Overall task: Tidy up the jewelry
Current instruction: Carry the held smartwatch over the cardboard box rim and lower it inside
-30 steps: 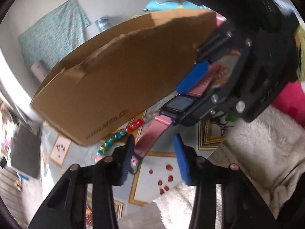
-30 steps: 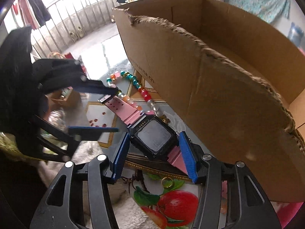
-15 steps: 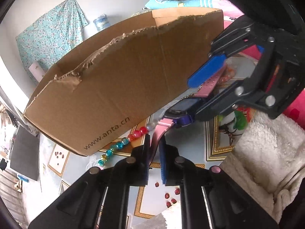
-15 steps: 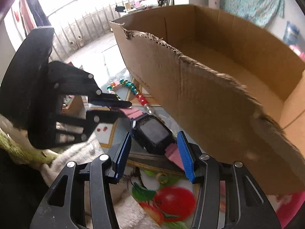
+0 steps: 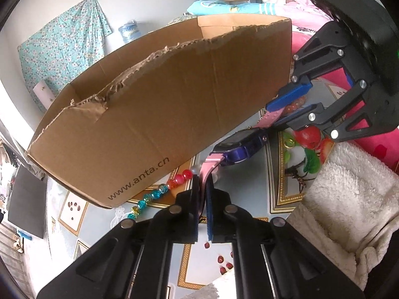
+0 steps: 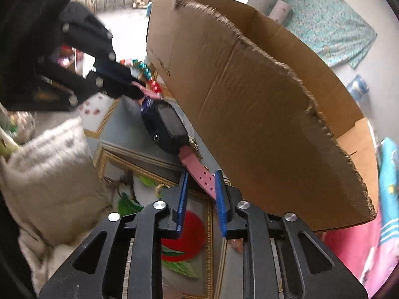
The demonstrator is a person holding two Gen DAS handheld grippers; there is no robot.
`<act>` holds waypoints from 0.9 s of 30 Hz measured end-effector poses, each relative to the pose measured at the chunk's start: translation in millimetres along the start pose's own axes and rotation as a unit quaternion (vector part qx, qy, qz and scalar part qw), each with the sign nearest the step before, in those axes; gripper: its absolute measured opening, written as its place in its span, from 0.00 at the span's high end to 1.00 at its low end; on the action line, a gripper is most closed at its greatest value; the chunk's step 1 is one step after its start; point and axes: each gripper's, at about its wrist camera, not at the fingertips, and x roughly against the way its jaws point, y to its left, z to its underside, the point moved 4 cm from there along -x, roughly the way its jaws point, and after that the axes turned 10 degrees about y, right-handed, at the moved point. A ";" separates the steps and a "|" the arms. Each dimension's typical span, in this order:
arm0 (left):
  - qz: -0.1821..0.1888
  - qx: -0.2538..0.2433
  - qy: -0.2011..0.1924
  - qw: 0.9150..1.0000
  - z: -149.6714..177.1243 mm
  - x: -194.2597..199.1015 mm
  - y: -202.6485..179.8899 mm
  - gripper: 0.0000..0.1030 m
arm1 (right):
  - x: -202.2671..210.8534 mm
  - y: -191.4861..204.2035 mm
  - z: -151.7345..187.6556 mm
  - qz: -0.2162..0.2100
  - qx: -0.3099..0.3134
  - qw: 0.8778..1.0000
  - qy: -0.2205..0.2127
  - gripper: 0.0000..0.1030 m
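Now my left fingers [image 5: 202, 194] are clamped on one pink strap end of the smartwatch [image 5: 239, 143], and my right fingers [image 6: 200, 194] close around the other perforated strap end. It hangs between them just beside the cardboard box [image 5: 159, 114], above the bead necklace [image 5: 159, 189] on the surface [image 5: 139, 220].

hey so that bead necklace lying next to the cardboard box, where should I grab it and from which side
Judging by its pose, take the bead necklace at the teal beads in the exposed stretch, coming down from above on the side away from the cardboard box. Its other end runs under the box's edge and behind the pink watch, which the left tool and right tool both grip.
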 end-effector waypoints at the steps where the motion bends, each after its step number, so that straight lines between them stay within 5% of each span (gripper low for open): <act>1: -0.002 0.000 -0.001 1.000 0.3 0.5 -0.2 0.96 | 0.7 0.9 0.3 0.006 0.000 1.000 -0.004 0.88; 5: -0.005 0.002 -0.009 1.000 1.0 5.6 -4.2 0.97 | 7.9 5.4 3.1 0.039 0.005 0.999 -0.026 0.98; 20: -0.059 0.003 -0.077 0.995 -6.7 76.8 -10.6 0.98 | 99.9 6.3 9.3 0.112 -0.010 0.987 -0.113 0.99; 27: -0.059 0.032 -0.118 0.991 -42.3 131.5 23.3 0.98 | 149.8 -31.9 -28.1 0.085 -0.033 0.985 -0.149 0.99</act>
